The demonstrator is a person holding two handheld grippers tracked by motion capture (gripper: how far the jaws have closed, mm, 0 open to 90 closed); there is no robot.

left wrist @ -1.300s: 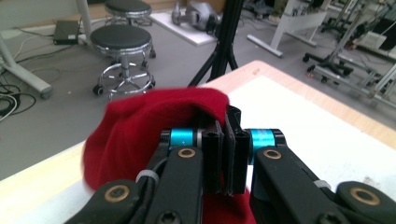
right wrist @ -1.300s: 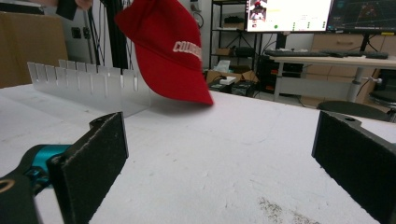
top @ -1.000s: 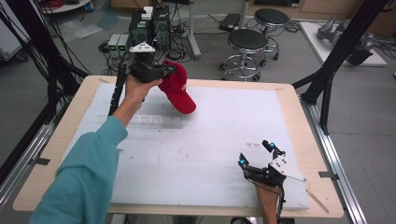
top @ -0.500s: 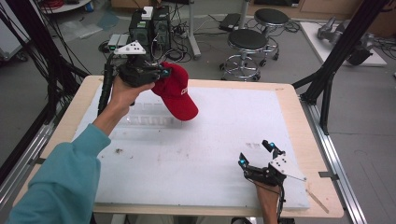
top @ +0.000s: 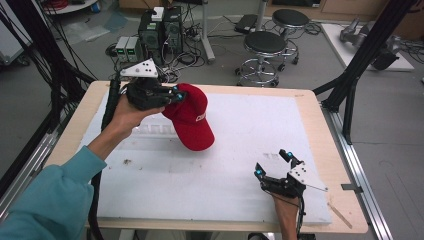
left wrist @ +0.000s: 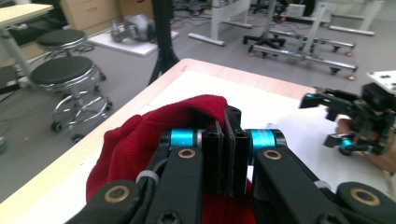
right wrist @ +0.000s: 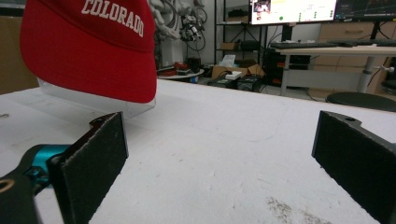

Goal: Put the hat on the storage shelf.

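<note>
Left claw [top: 176, 94] carried soft red fabric cap [top: 192, 120] nearer, brim drooping.

Red cap [top: 192, 120]: matt woven cloth, white stitched lettering. Left gripper [left wrist: 225, 140]: matt black plastic arms, glossy teal metal collars, brass-coloured rivets. Right gripper [right wrist: 219, 158]: rough, felt-like black pads. Table [top: 320, 130]: pale wood rim around a matt white, faintly grainy sheet, scuffed at 6 o'clock.

Wooden table [top: 320, 107], white foam sheet [top: 240, 145] on it
</note>
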